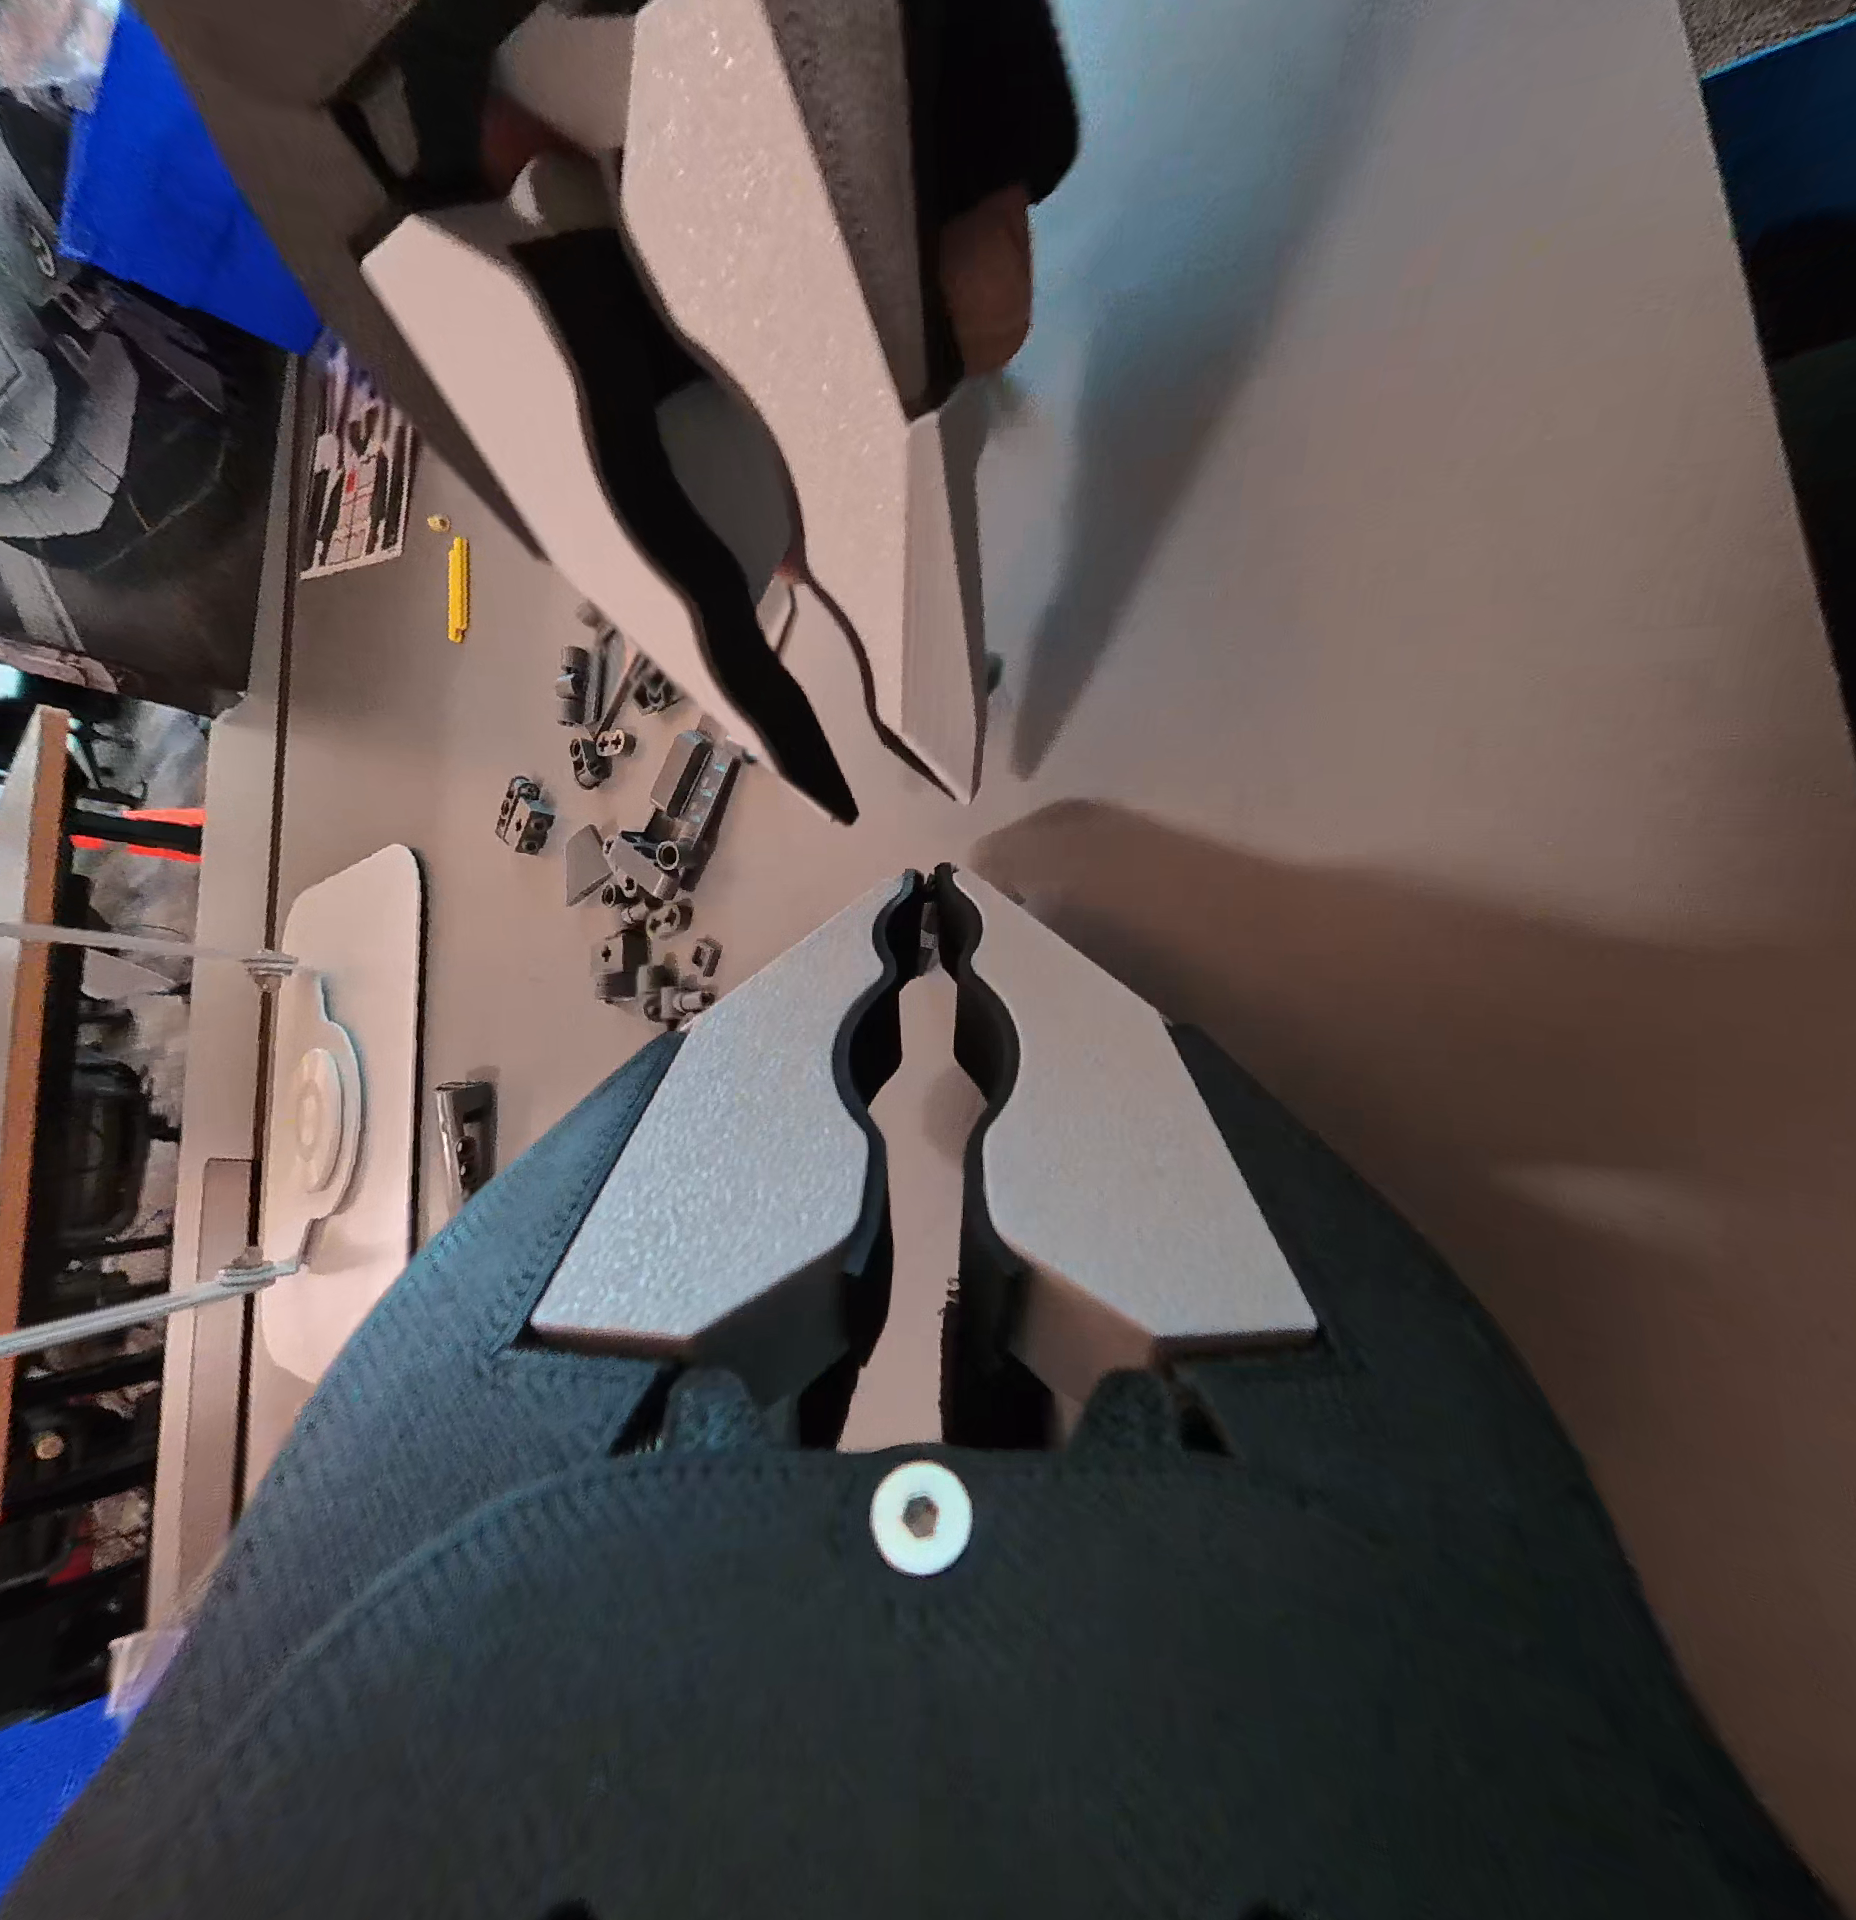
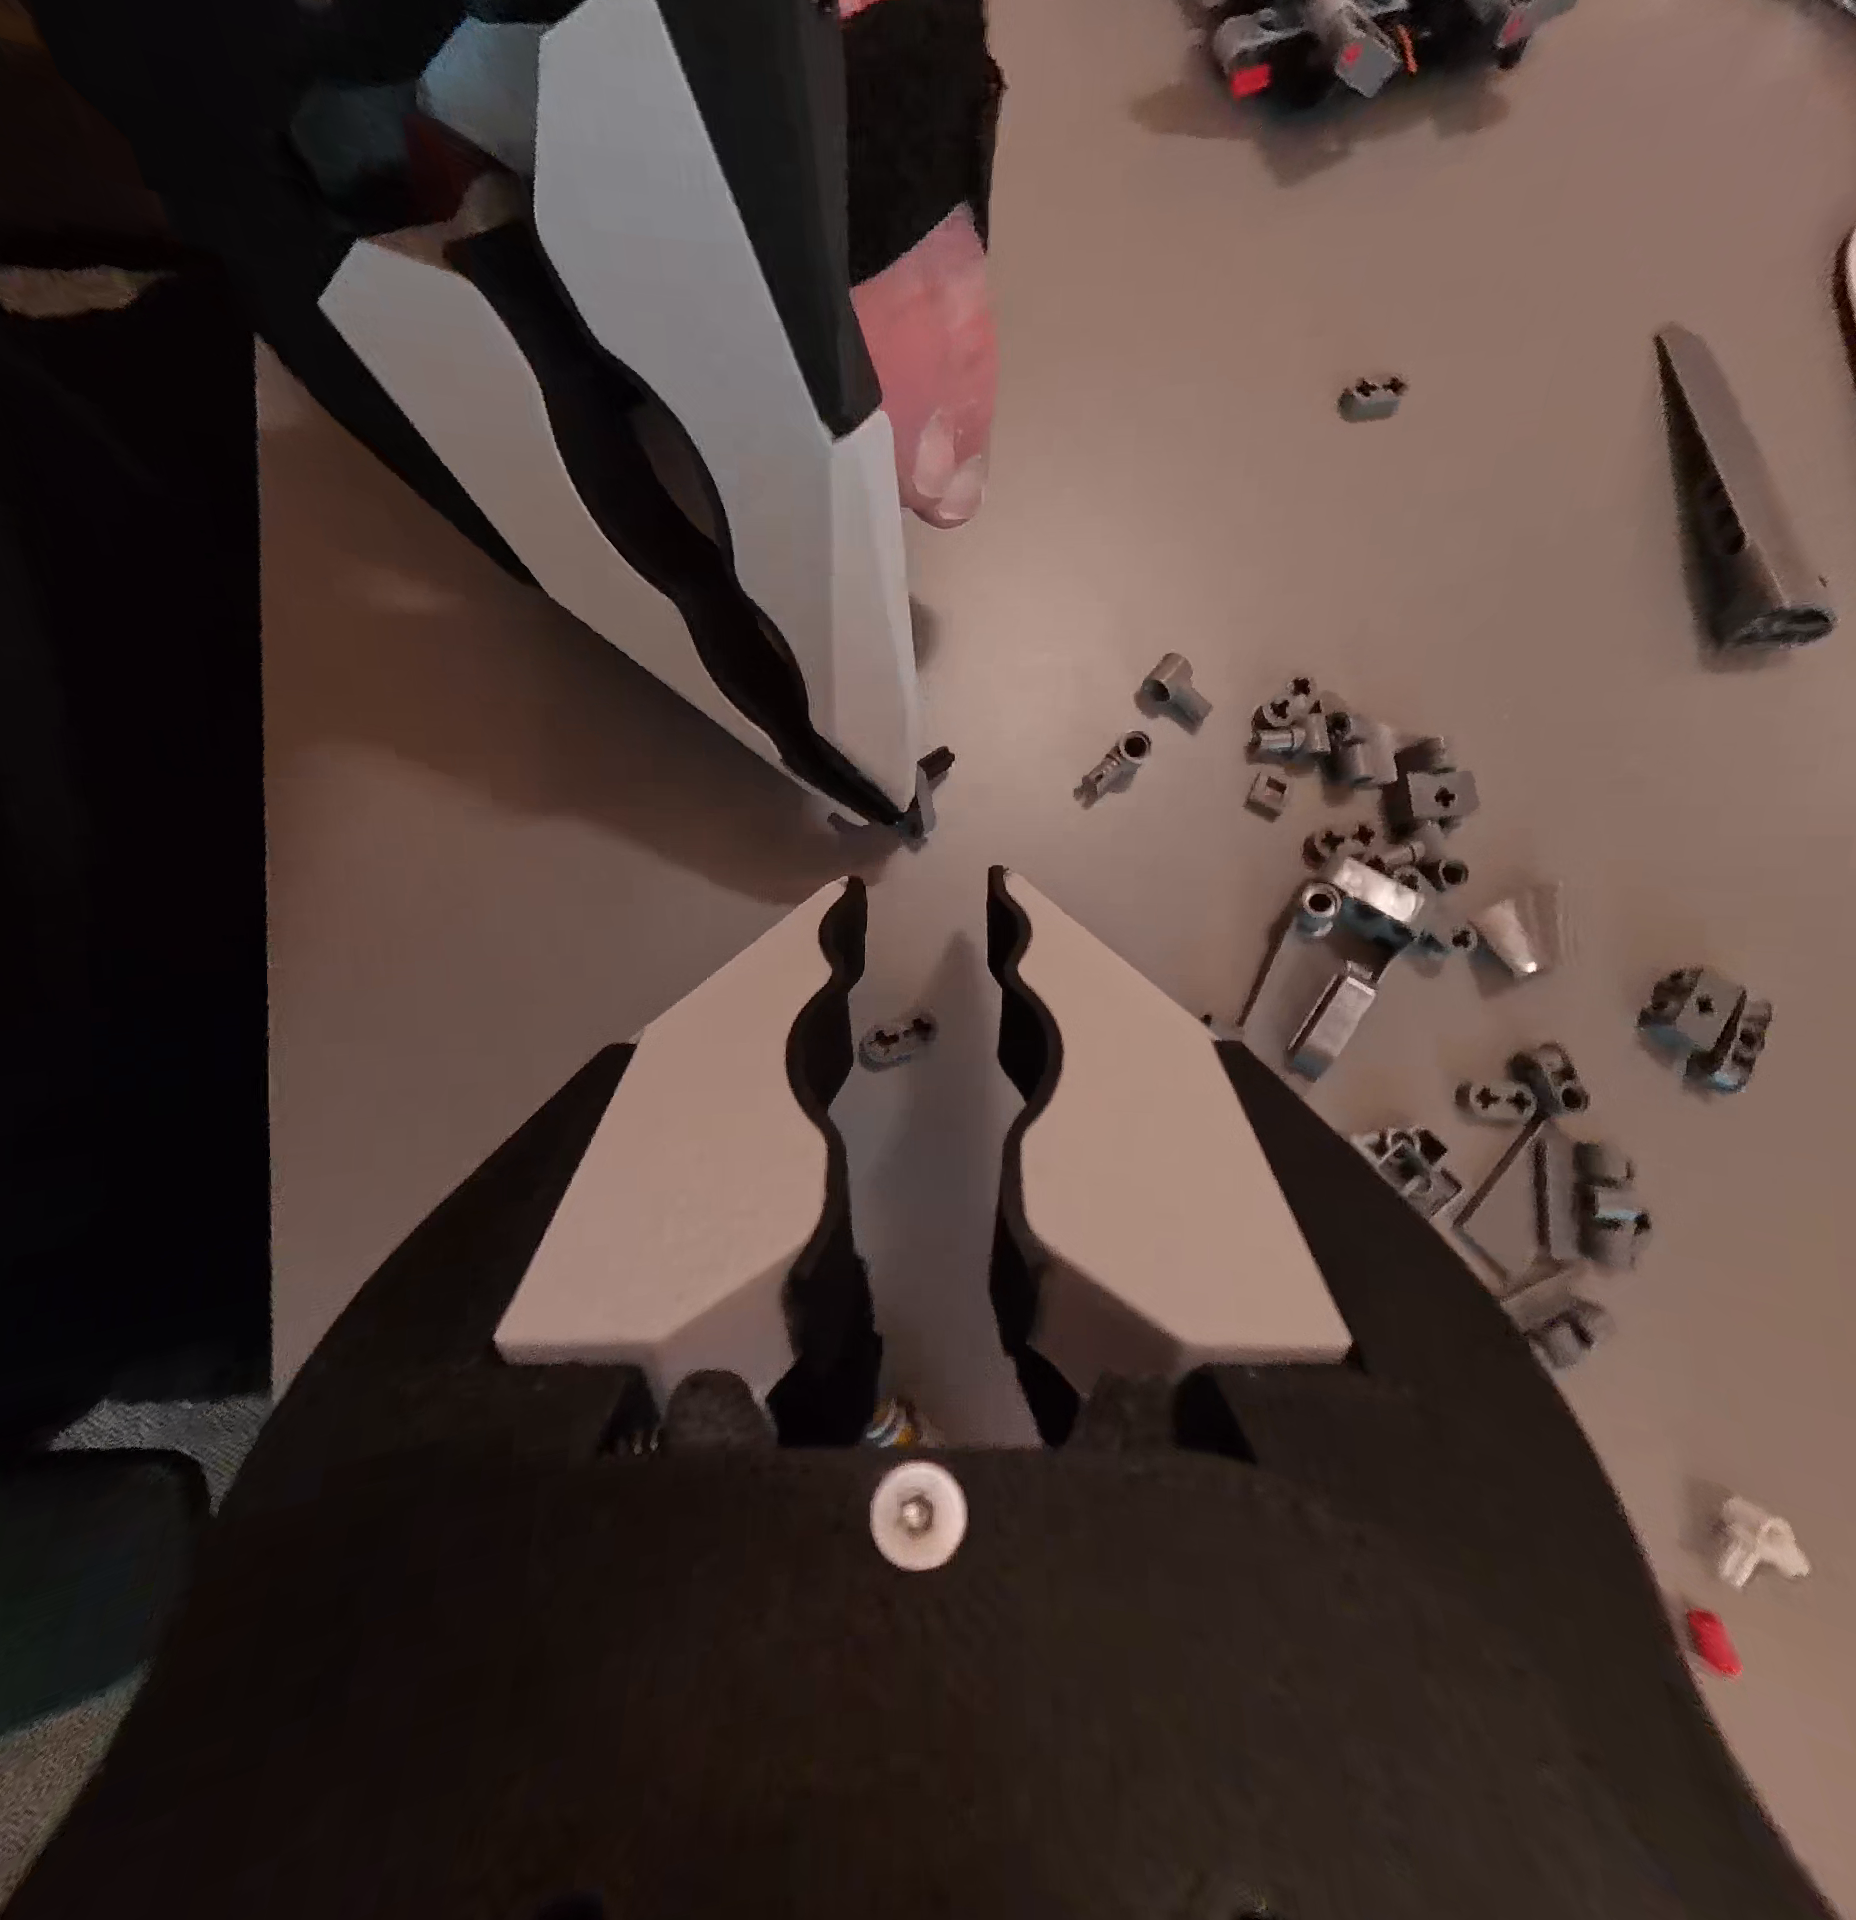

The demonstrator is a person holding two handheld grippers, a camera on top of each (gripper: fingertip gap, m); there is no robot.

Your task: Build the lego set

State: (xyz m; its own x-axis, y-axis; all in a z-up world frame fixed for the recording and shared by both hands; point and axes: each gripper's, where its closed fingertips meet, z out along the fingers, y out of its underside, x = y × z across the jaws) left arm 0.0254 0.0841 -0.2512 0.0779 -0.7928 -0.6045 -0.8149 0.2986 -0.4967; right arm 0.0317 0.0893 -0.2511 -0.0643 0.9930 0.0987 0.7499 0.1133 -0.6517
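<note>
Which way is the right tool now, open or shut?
Open. In its own view the right tool shows bare table between its tips; a small grey connector lies loose on the table between the fingers, untouched.

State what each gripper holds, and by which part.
Left gripper: a small dark grey pin piece, pinched at one end by the fingertips. Right gripper: open, nothing held.

My two grippers: left gripper [image 1: 929,878], right gripper [image 2: 924,883]. One small grey connector [image 2: 896,1039] lies on the table [image 2: 1163,468] below my open right jaws. One long dark wedge piece [image 2: 1734,520] far to their right. One heap of many grey bricks [image 2: 1423,935], too tangled to count. One white piece [image 2: 1755,1553], one red piece [image 2: 1713,1642], one yellow rod [image 1: 456,587].
</note>
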